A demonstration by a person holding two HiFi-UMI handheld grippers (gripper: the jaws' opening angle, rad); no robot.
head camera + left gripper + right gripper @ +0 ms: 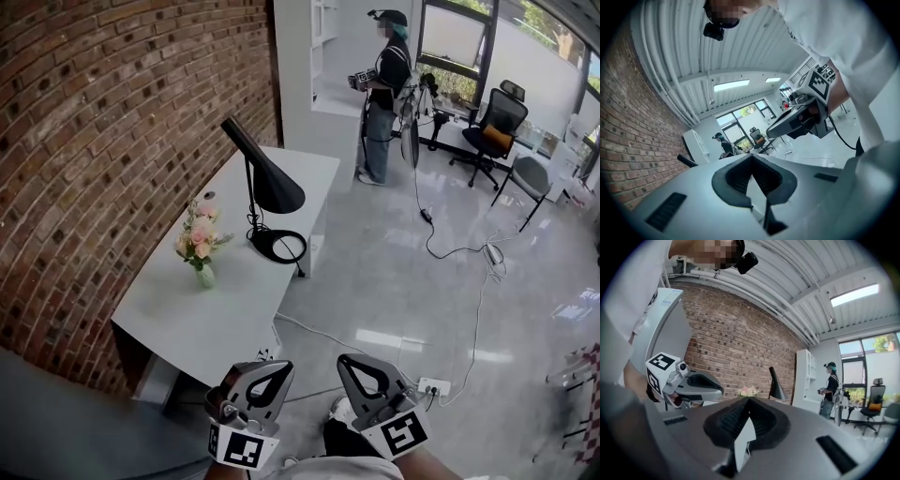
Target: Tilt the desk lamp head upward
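Observation:
A black desk lamp point(274, 190) stands on the white table point(187, 314) by the brick wall, its cone shade angled down over the round base point(278, 246). In the right gripper view the lamp point(776, 386) shows far ahead; in the left gripper view only its tip point(686, 161) peeks out. Both grippers hang low at the frame's bottom, well short of the table and lamp. My left gripper point(284, 367) point(751, 157) is shut and holds nothing. My right gripper point(343, 360) point(749, 400) is shut too, also with nothing in it.
A small vase of pink flowers point(200, 246) stands on the table left of the lamp. A person point(384, 89) stands at the back near a white cabinet. Office chairs point(492, 127) are at the back right. Cables point(450, 248) and a power strip point(431, 384) lie on the floor.

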